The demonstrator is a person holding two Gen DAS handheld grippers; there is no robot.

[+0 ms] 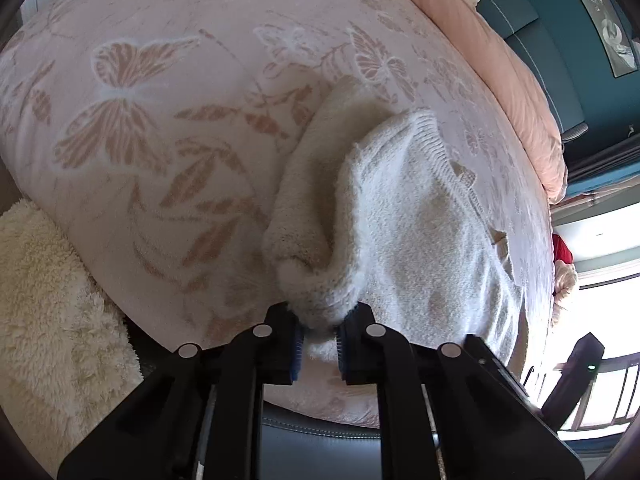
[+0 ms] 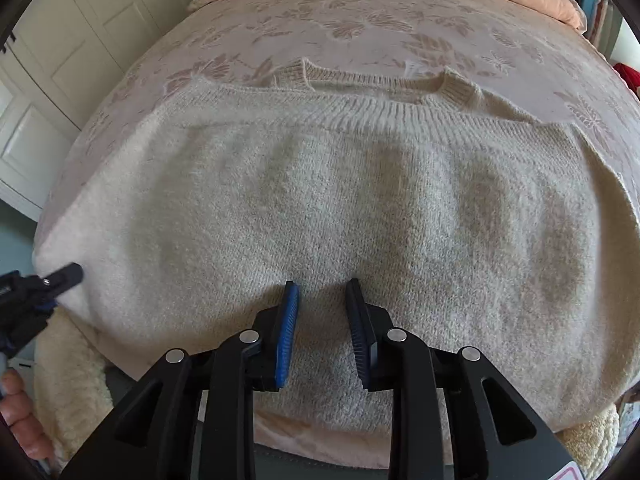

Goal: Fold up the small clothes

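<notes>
A cream knitted sweater (image 2: 320, 216) was spread flat on the butterfly-patterned bedspread (image 2: 360, 24), its long axis running side to side ahead of the right gripper (image 2: 322, 330), with the ribbed neckline (image 2: 380, 88) pointed away from it. The right gripper was held just above the near hem, jaws apart and nothing gripped. The left gripper (image 1: 320, 338) was clamped on a bunched fold of the sweater (image 1: 400, 220), seen off to the right gripper's left. A fluffy blanket (image 1: 48, 300) was seen left of the left gripper.

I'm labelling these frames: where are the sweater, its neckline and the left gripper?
sweater (image 2: 320, 216): right wrist view, middle of the body.
neckline (image 2: 376, 110): right wrist view, ribbed front edge.
left gripper (image 1: 319, 340): left wrist view, between fingertips.
</notes>
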